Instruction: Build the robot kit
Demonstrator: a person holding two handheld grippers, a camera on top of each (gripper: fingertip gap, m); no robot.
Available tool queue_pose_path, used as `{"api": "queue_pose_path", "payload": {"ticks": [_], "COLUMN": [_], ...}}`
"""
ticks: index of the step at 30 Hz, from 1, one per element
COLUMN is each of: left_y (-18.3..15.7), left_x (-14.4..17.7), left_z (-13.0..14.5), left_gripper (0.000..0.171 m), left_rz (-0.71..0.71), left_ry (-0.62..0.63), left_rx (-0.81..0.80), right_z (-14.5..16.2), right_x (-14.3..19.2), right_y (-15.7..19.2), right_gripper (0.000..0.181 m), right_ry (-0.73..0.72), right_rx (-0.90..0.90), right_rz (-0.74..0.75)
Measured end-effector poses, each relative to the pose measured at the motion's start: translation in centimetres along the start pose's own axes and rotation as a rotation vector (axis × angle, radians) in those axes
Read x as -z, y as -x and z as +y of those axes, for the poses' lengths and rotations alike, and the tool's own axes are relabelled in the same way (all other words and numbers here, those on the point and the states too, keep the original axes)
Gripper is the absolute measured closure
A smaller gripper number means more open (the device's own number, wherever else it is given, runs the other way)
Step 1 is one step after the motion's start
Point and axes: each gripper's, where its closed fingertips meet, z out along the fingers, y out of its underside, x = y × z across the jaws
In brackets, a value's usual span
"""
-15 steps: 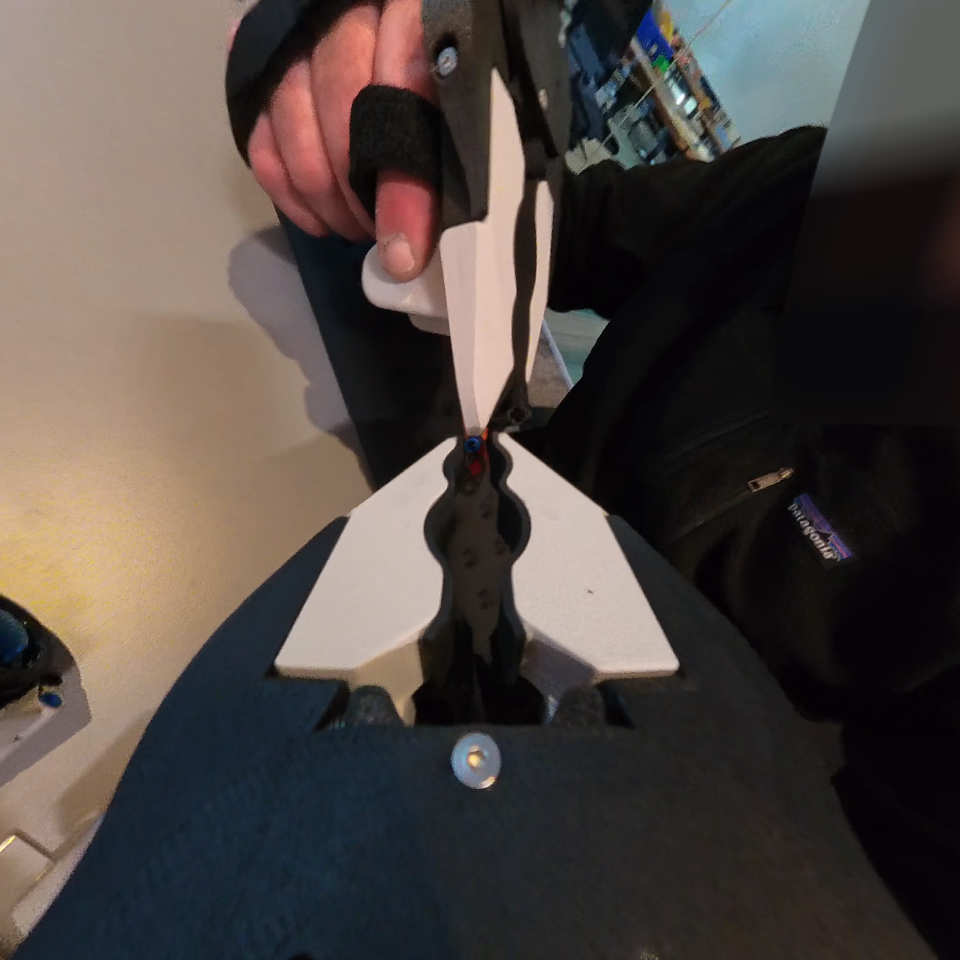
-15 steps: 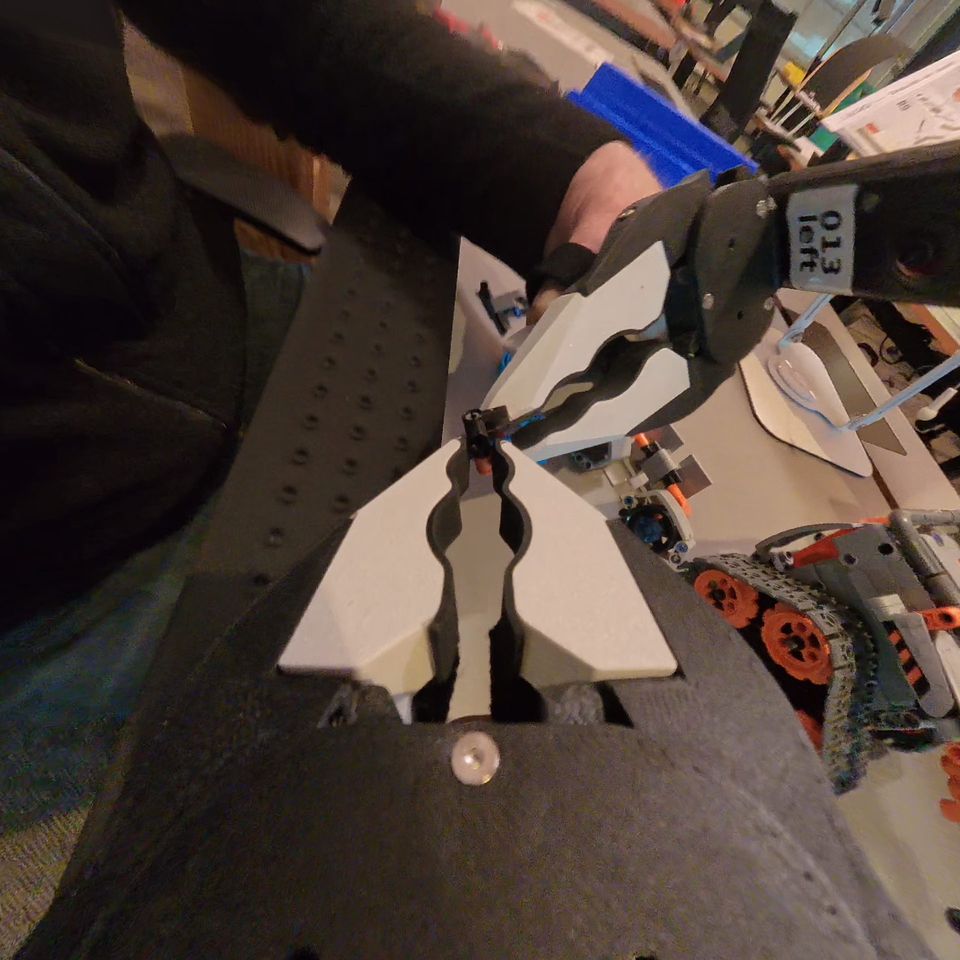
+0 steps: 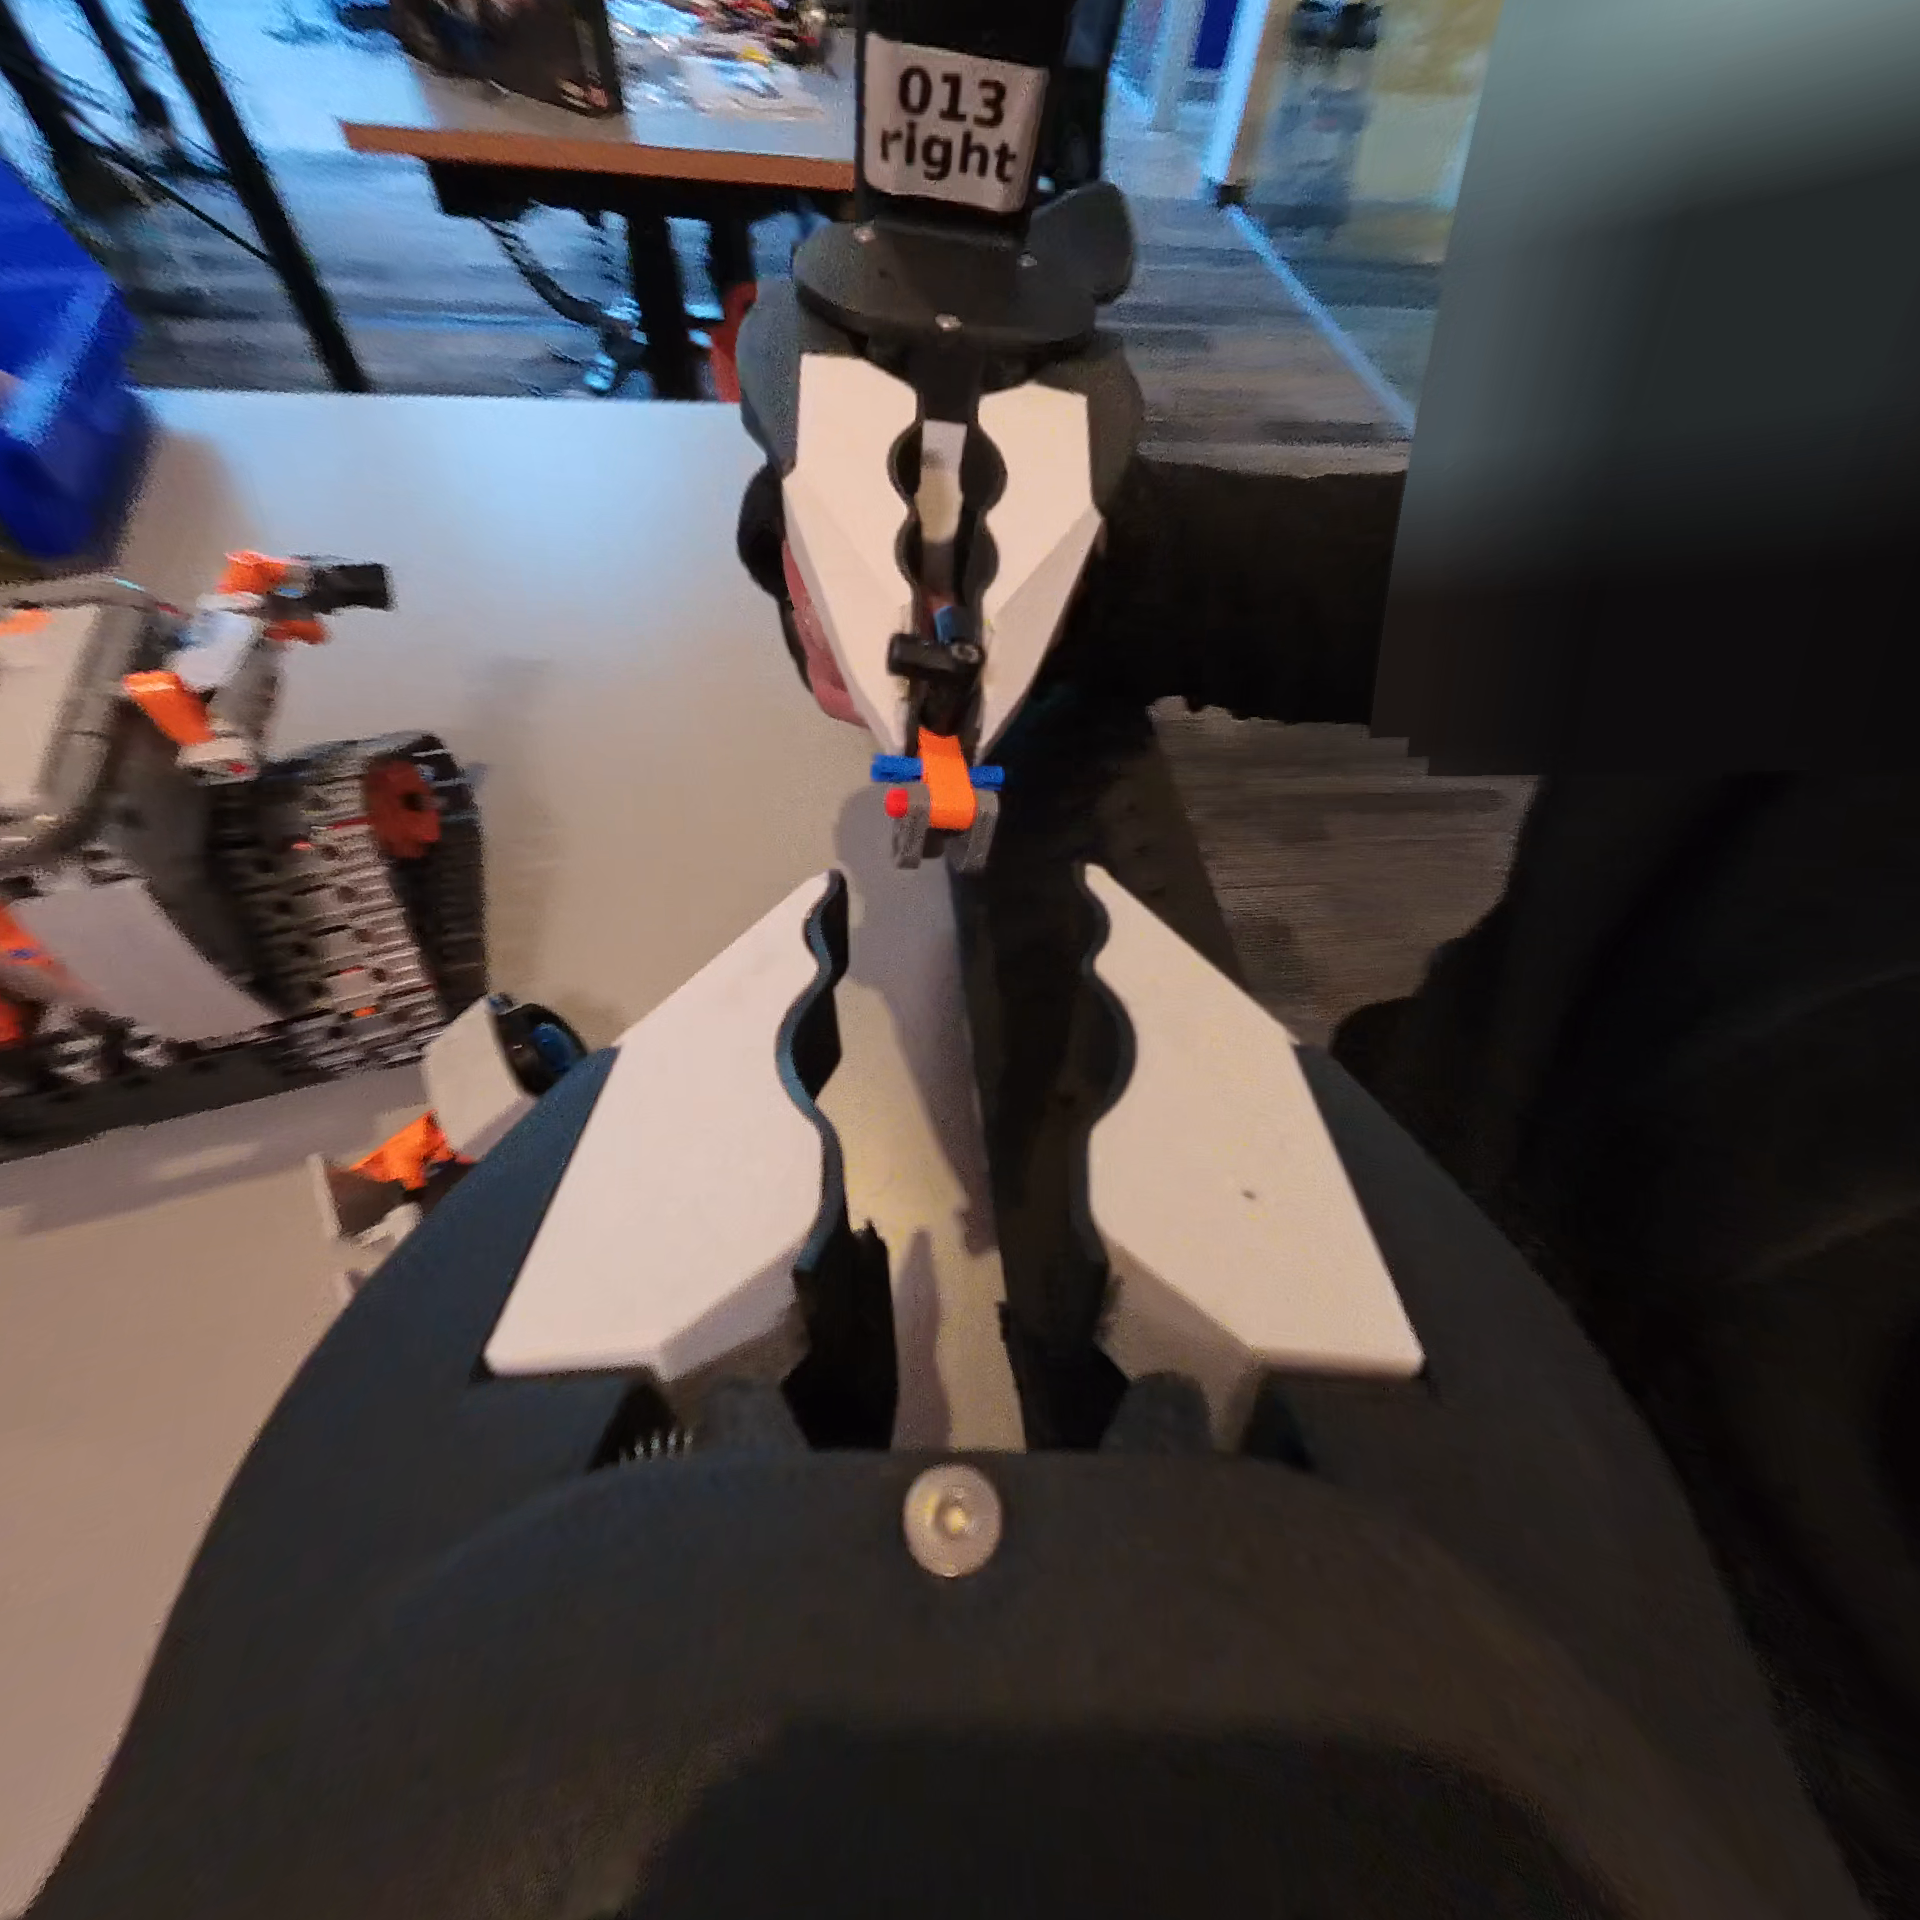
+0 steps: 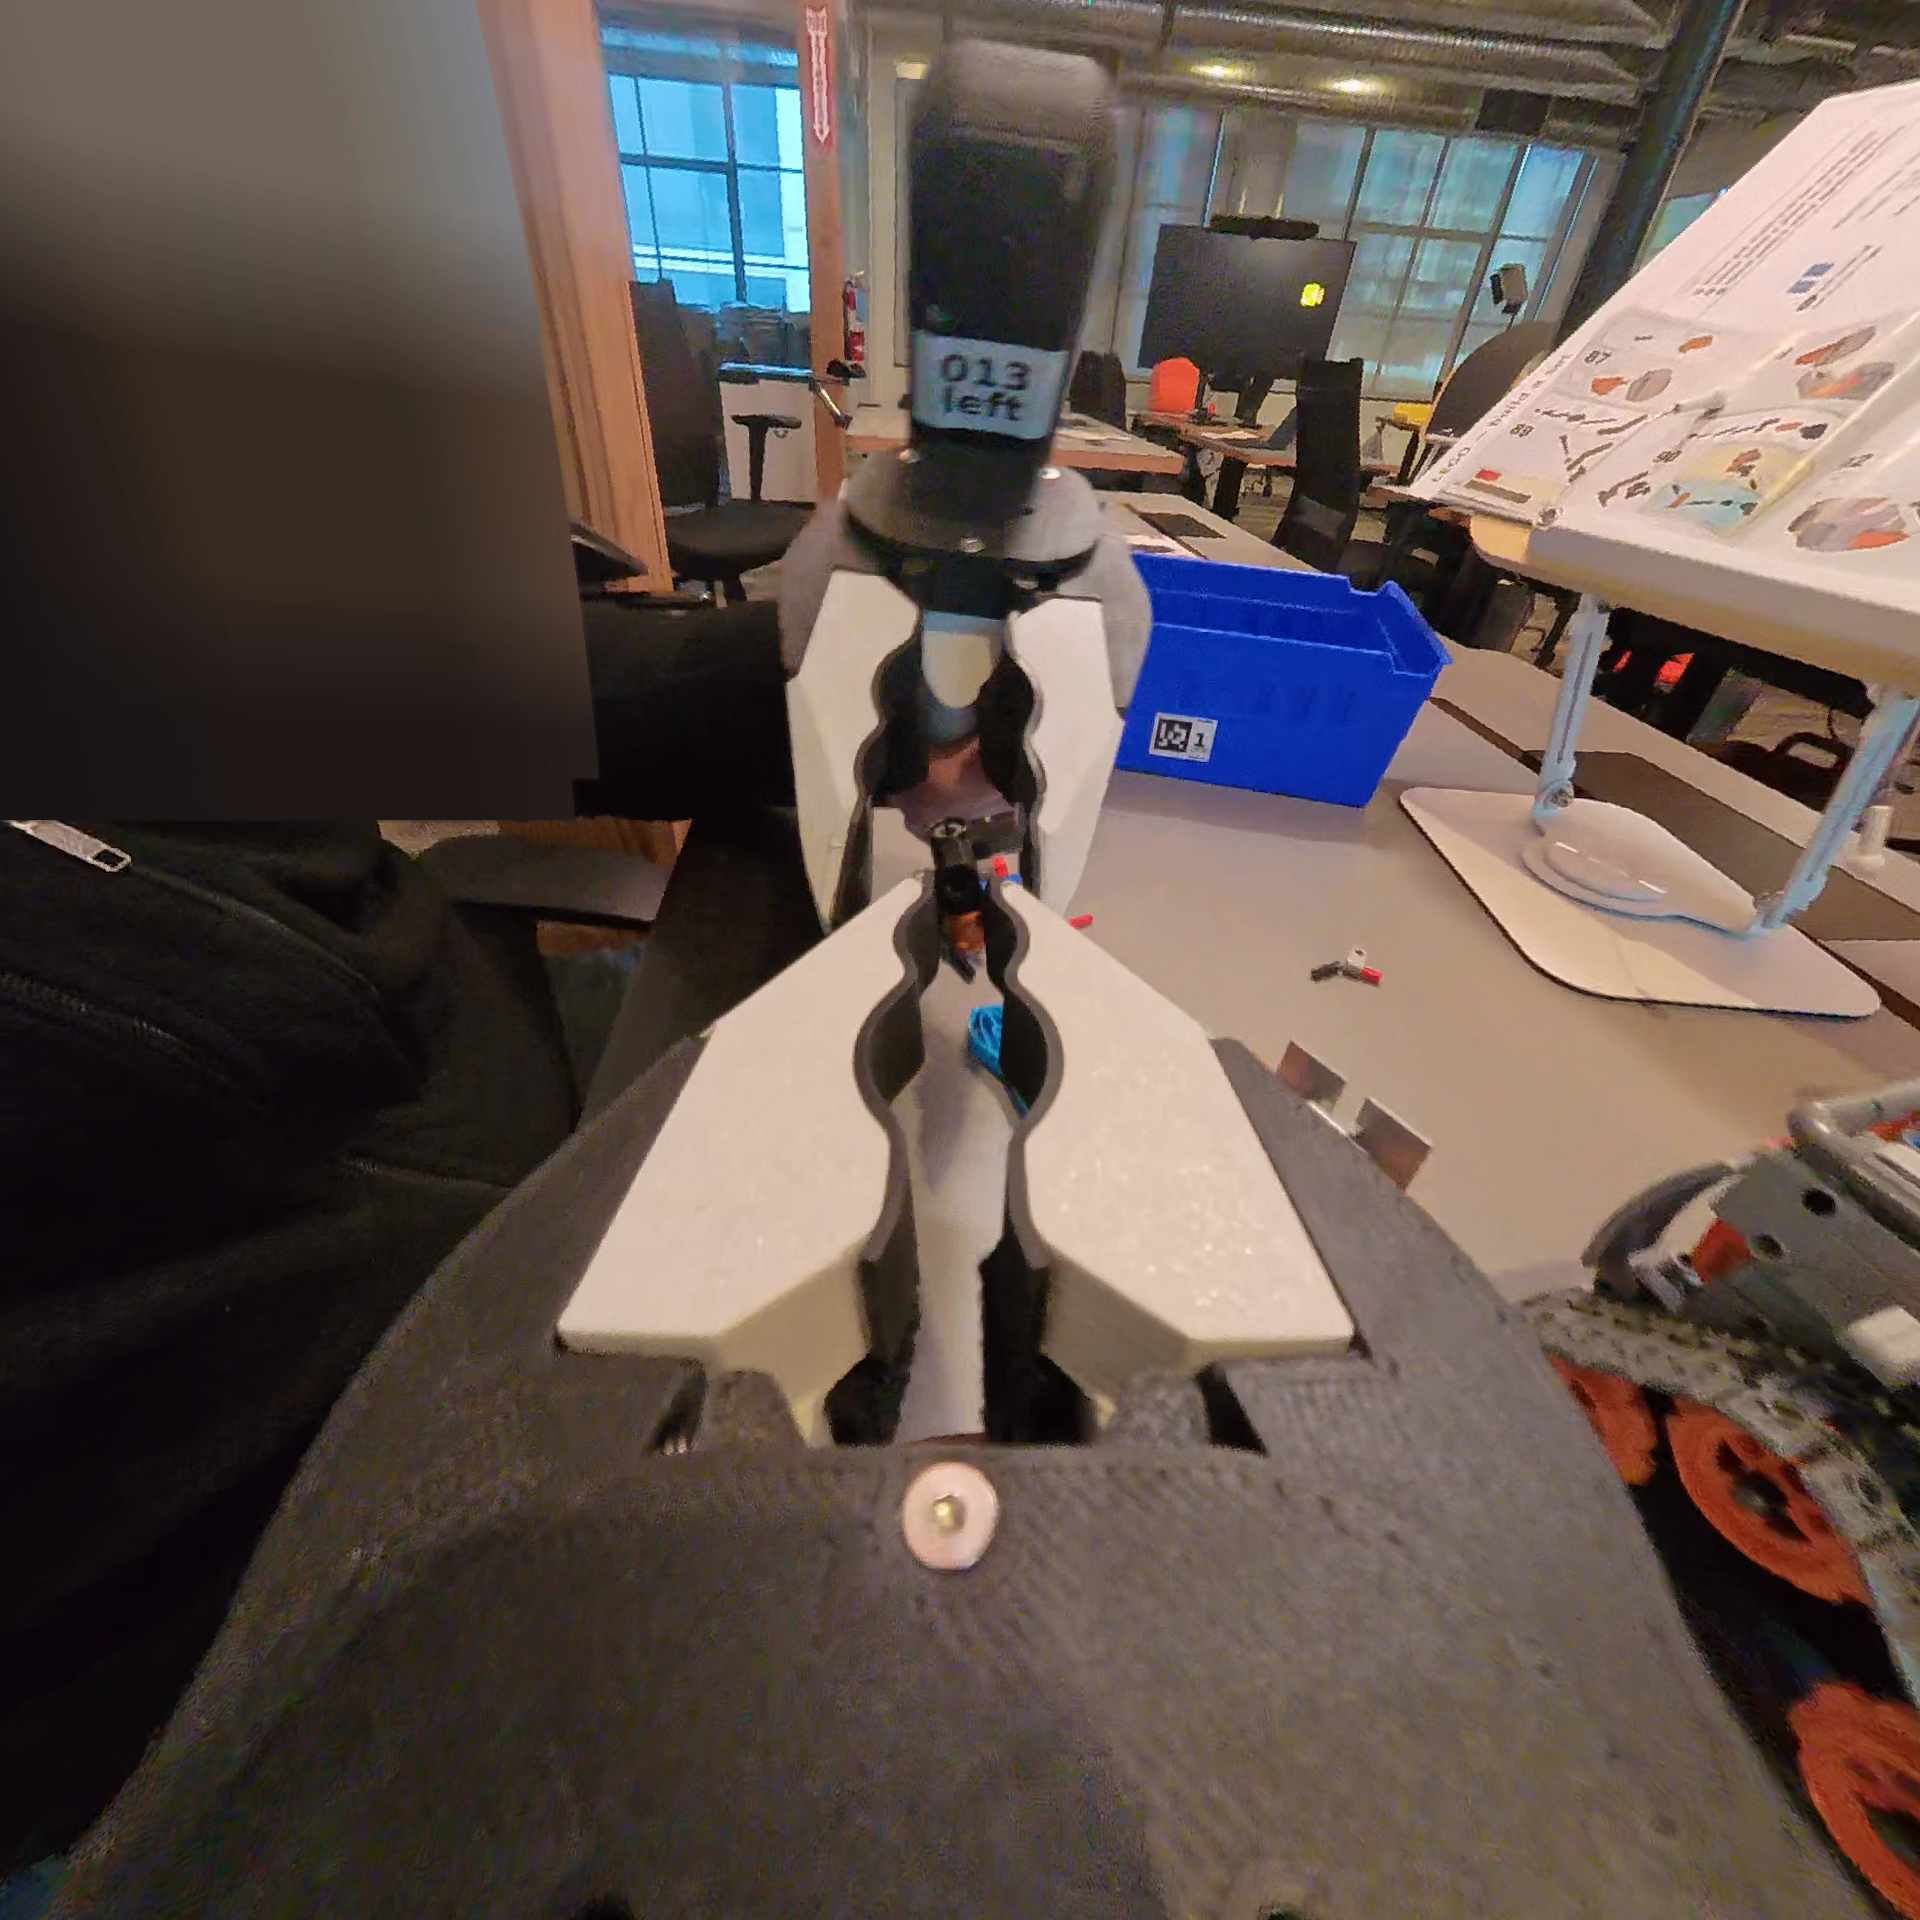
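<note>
Left wrist view: the left gripper (image 3: 961, 883) is being held with its fingers (image 3: 686, 1143) spread apart and empty, pointing at a small brick assembly (image 3: 940, 795) of orange, grey, blue and black parts just beyond the fingertips and not touching them. That assembly is being clamped by its black end between the closed tips of the right gripper (image 3: 940, 717), which is facing the camera from above. A tracked brick vehicle (image 3: 260, 862) with orange wheels is being seen standing on the pale surface (image 3: 582, 582) to the left. In the right wrist view, the right gripper (image 4: 961, 894) is being shown pinching the same assembly (image 4: 961, 904) at its fingertips, with the left gripper (image 4: 951, 831) directly opposite, a blue bin (image 4: 1278, 686) behind it and an instruction booklet (image 4: 1714, 343) propped on a stand at right.
</note>
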Motion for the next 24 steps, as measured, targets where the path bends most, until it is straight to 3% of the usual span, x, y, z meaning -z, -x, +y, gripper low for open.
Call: {"api": "queue_pose_path", "payload": {"ticks": [4, 8, 17, 24], "left_y": [0.3, 0.1, 0.9, 2.3], "left_x": [2.5, 6.1, 12.7, 14.7], "left_z": [0.0, 1.0, 6.8, 11.9], "left_gripper": [0.153, 0.155, 0.156, 0.152], "left_rz": [-0.143, -0.197, -0.375, -0.424], "left_ry": [-0.067, -0.064, 0.205, 0.328], "left_rx": [-0.046, -0.040, -0.011, 0.099], "right_z": [-0.7, -1.4, 1.4, 4.6], "right_x": [-2.9, -6.6, -14.1, -17.1], "right_y": [0.1, 0.1, -0.6, -2.4], "right_gripper": [0.175, 0.175, 0.176, 0.176], "right_ry": [0.037, 0.108, 0.370, 0.518], "right_rx": [0.004, 0.033, 0.106, 0.066], "right_rz": [-0.004, -0.015, -0.130, -0.150]}}
